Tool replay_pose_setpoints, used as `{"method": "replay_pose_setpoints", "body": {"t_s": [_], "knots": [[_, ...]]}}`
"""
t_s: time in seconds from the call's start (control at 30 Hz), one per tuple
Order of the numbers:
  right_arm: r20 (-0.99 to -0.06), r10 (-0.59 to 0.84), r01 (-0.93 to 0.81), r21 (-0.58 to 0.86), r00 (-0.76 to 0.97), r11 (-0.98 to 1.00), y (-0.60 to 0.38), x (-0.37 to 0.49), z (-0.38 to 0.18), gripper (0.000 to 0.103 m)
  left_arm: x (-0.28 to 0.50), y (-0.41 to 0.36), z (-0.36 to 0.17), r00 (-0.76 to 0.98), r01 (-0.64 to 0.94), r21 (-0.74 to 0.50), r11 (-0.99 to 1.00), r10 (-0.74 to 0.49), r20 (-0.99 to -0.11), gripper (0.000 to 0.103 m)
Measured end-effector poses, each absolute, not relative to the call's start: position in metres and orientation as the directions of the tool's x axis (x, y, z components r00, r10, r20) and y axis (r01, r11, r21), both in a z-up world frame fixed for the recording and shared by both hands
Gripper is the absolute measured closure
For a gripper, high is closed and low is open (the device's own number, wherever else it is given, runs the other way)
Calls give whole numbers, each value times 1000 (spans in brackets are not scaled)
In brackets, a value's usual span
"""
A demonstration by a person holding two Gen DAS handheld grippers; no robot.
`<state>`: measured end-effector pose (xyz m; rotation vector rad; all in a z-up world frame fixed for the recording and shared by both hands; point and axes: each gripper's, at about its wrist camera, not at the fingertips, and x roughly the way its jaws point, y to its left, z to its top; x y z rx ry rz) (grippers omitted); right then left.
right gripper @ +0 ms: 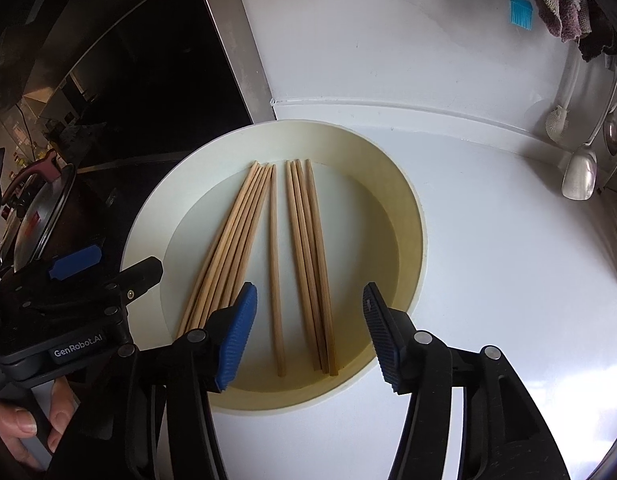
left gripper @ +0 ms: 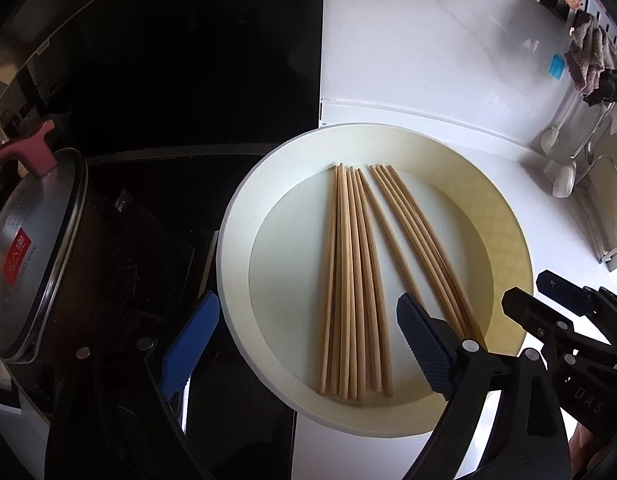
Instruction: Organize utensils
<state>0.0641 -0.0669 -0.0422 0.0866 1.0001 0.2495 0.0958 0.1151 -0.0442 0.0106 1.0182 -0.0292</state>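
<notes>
Both grippers hang above the plate with nothing between their pads: our left gripper [left gripper: 304, 344] is spread wide, our right gripper [right gripper: 310, 336] about half spread, neither pinching anything. Going left to right, we see a lidded pot [left gripper: 40, 240] on the dark cooktop [left gripper: 168, 60], then the cream plate [right gripper: 148, 216] on the white counter [right gripper: 488, 260], then hanging spoons [right gripper: 580, 176] at the far right. The plate holds only the chopsticks [right gripper: 236, 232], lying flat and roughly parallel: a tight left bunch [left gripper: 348, 280], one stray stick [right gripper: 275, 264] in the gap, and a smaller right bunch [right gripper: 308, 264], tips nearly level at the far end. To do this step well, we judge it best to drop low, straddle one bunch across its width near mid-length, and squeeze evenly so no stick rolls free or skids on the smooth plate.
</notes>
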Motion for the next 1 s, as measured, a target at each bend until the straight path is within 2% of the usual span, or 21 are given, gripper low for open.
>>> {"method": "replay_pose_setpoints", "body": {"t_s": [0.47,1.0], "knots": [[-801,247,-176,179,545,968,-64,45,-28,46,68,118,-24,549,13,6,1000,-2,-836,8],[-812,245,-183,172,529,968,-66,37,-22,43,56,122,-15,558,-33,12,999,29,-829,7]]}}
